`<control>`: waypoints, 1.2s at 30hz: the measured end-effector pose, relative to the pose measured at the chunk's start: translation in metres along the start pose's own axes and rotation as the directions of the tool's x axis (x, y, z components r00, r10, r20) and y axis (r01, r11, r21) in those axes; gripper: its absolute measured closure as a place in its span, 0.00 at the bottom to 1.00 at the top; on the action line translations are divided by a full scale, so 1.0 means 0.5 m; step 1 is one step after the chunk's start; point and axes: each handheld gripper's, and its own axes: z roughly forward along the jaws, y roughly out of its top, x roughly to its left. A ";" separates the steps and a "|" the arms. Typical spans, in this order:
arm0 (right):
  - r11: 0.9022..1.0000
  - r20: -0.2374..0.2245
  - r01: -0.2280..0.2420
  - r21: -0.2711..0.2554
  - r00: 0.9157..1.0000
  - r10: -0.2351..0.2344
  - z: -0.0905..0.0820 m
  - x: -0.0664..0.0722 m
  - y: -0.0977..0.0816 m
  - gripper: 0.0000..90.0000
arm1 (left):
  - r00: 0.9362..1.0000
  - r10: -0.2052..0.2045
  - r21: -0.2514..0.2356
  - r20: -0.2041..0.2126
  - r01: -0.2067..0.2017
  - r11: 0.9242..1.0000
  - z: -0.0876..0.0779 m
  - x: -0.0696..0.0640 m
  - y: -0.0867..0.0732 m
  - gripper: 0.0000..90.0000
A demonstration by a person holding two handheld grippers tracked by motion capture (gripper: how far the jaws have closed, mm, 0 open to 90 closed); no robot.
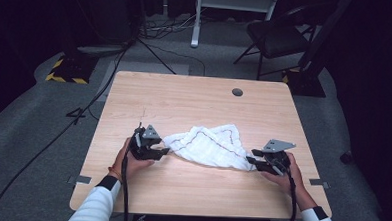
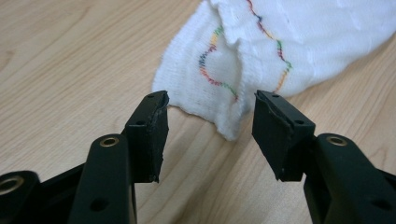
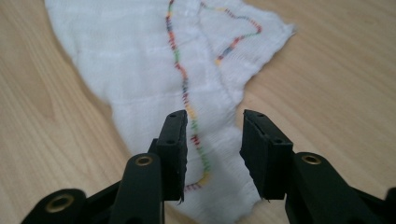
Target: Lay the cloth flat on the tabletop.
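High view: white cloth (image 1: 210, 146) with coloured stitching lies crumpled mid-surface on the wooden surface (image 1: 194, 100), slightly toward the near edge. My left gripper (image 1: 158, 152) sits at the cloth's left end, my right gripper (image 1: 256, 161) at its right end, each held in a hand, white sleeves coming in from the near side. A grey round grommet (image 1: 237, 92) is set in the far part of the surface; a dark chair (image 1: 277, 36) and cables on the floor beyond. Left gripper view: my jaws stand wide apart, nothing between them; the left gripper (image 2: 210, 135) points at a folded corner of the cloth (image 2: 280, 42), corner tip lying just ahead of the gap, flat on the surface (image 2: 70, 56). Right gripper view: right gripper (image 3: 215, 149) jaws apart at a medium gap, hovering over the near edge of the cloth (image 3: 140, 60); stitch line runs under the gap, not pinched. Cloth lies flat on surface (image 3: 336, 70).
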 end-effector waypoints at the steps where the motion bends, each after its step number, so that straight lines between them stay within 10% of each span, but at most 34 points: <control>1: 1.000 0.003 -0.009 -0.005 1.000 0.009 -0.001 -0.004 0.003 0.68 | 1.000 -0.007 -0.008 -0.009 0.007 1.000 -0.004 0.004 0.001 0.51; 9: 0.998 0.039 -0.051 -0.027 0.998 0.052 0.024 -0.059 0.041 0.64 | 0.993 -0.116 -0.034 -0.024 0.115 0.993 -0.012 0.033 0.008 0.46; 16: 0.997 0.040 -0.079 -0.014 0.996 0.080 0.083 -0.098 0.086 0.63 | 0.994 -0.089 0.033 -0.067 0.091 0.995 0.039 0.033 0.022 0.44; 21: 0.997 0.040 -0.074 0.016 0.997 0.073 0.125 -0.106 0.117 0.60 | 0.987 -0.157 0.033 -0.038 0.158 0.987 0.053 0.046 0.037 0.38; 36: 0.985 0.051 -0.137 0.108 0.990 0.132 0.218 -0.114 0.139 0.49 | 0.993 -0.076 0.073 -0.089 0.083 0.994 0.076 0.023 0.049 0.37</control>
